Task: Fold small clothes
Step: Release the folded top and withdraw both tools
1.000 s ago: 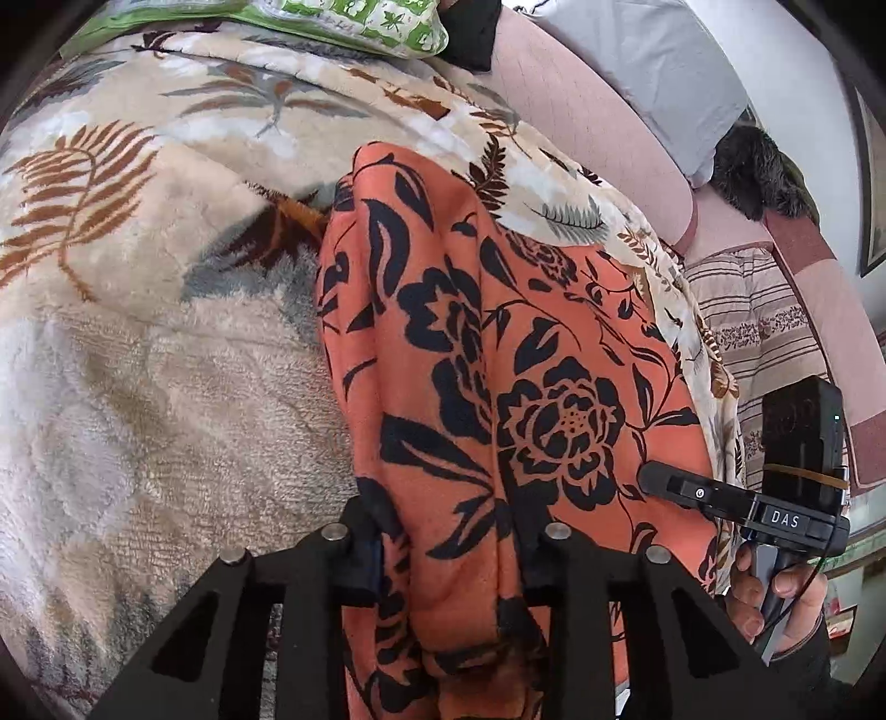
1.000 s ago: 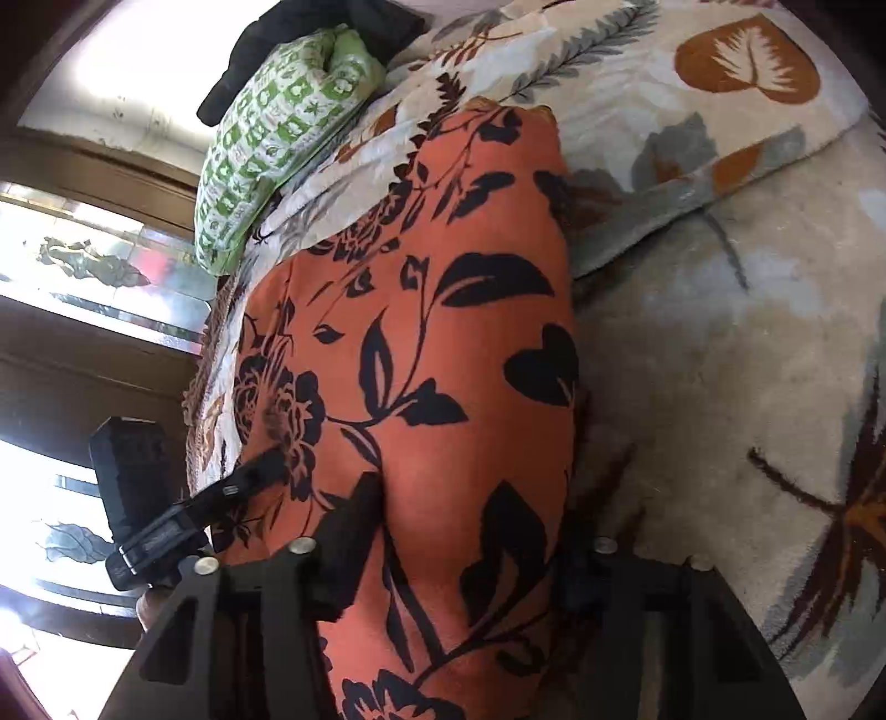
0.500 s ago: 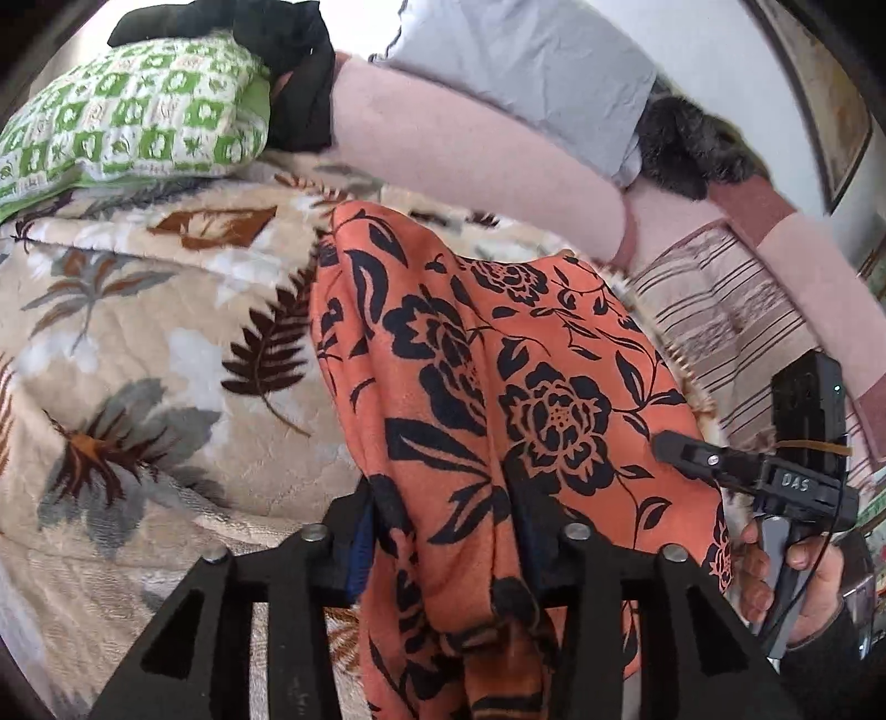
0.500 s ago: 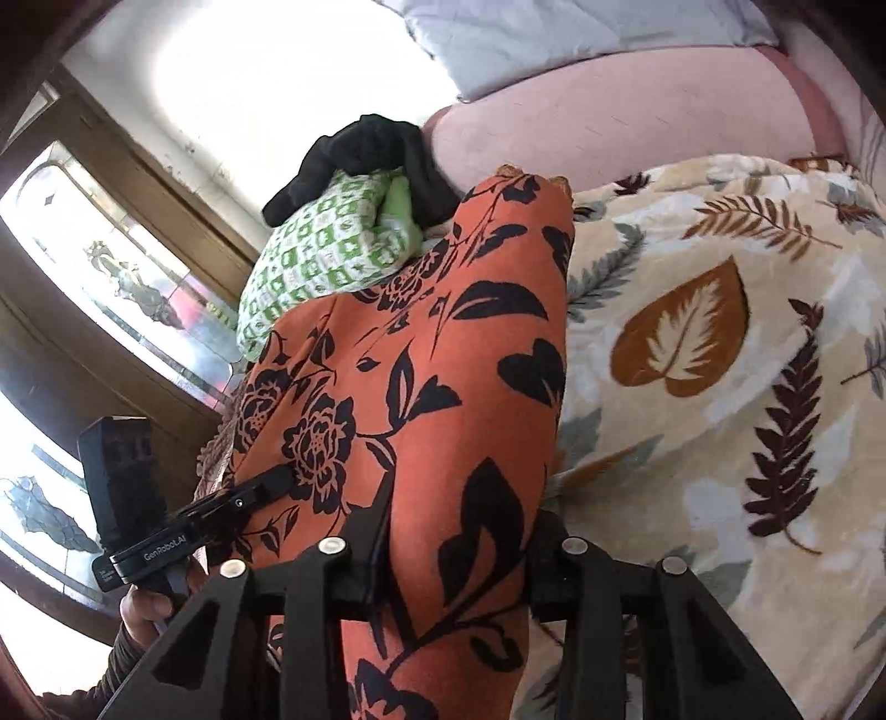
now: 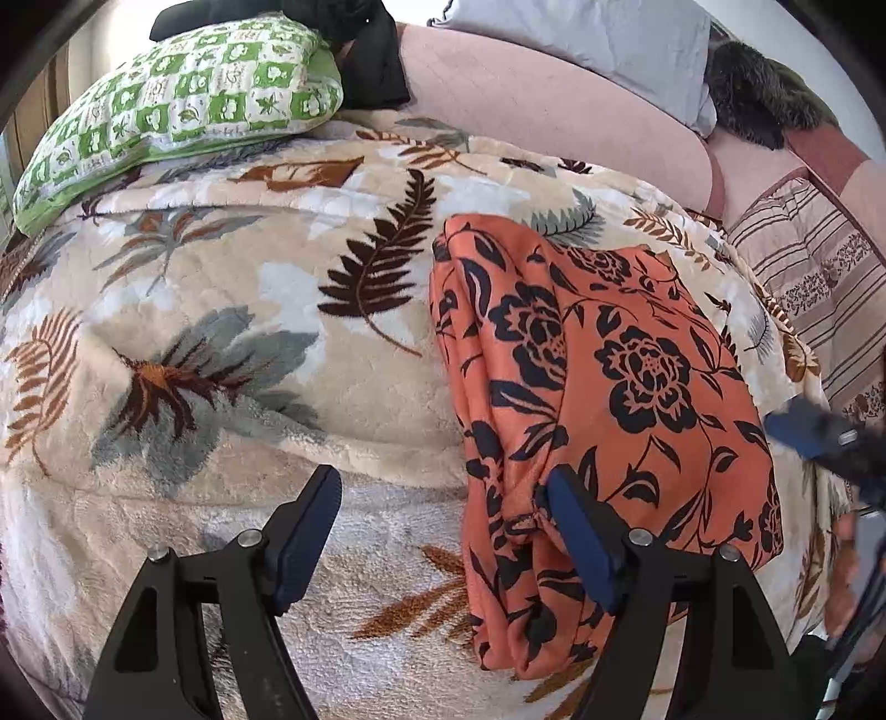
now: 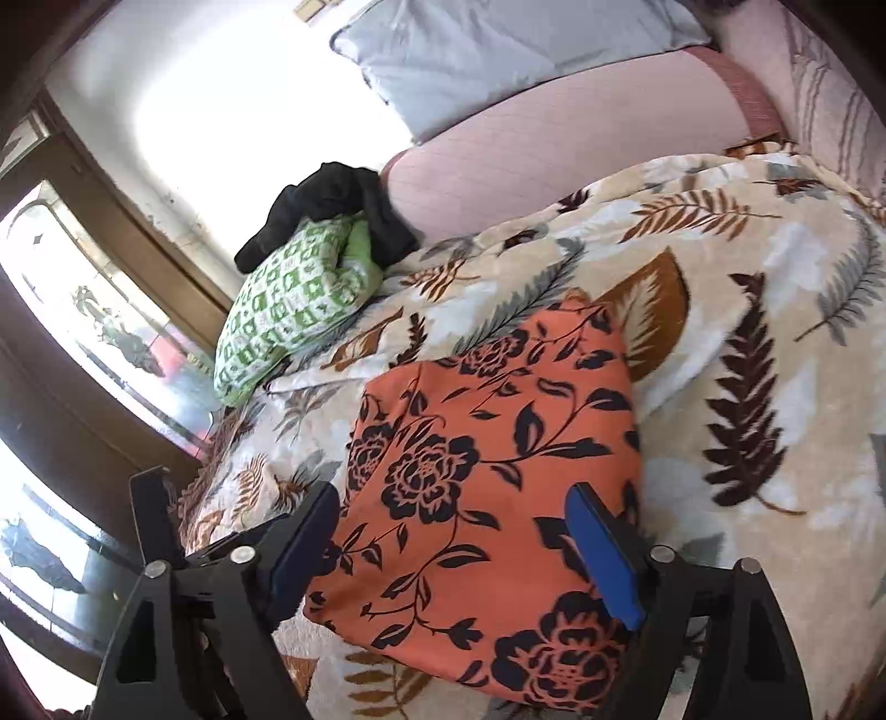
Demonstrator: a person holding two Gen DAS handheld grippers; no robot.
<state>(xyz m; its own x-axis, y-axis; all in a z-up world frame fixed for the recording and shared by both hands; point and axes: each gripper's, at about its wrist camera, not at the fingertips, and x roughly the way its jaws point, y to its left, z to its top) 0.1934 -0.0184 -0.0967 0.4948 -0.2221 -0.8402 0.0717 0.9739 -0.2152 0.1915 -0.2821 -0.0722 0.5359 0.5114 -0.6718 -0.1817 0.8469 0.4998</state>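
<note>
An orange cloth with black flowers [image 5: 603, 387] lies folded on the leaf-print blanket [image 5: 221, 310]. It also shows in the right wrist view [image 6: 482, 471]. My left gripper [image 5: 443, 526] is open, and its right finger touches the cloth's left folded edge. My right gripper [image 6: 459, 543] is open and empty, with its jaws spread just above the cloth's near edge. The right gripper's blurred tip [image 5: 819, 432] shows at the right edge of the left wrist view.
A green and white patterned pillow [image 5: 177, 111] with a black garment [image 5: 365, 61] on it lies at the back left. A pink sofa back [image 5: 554, 116] with a grey cushion [image 5: 598, 39] runs behind. A striped cover [image 5: 814, 288] lies at the right.
Both grippers have opened and let go of the orange cloth. The cloth now lies folded on the blanket, and both grippers have drawn back from it.
</note>
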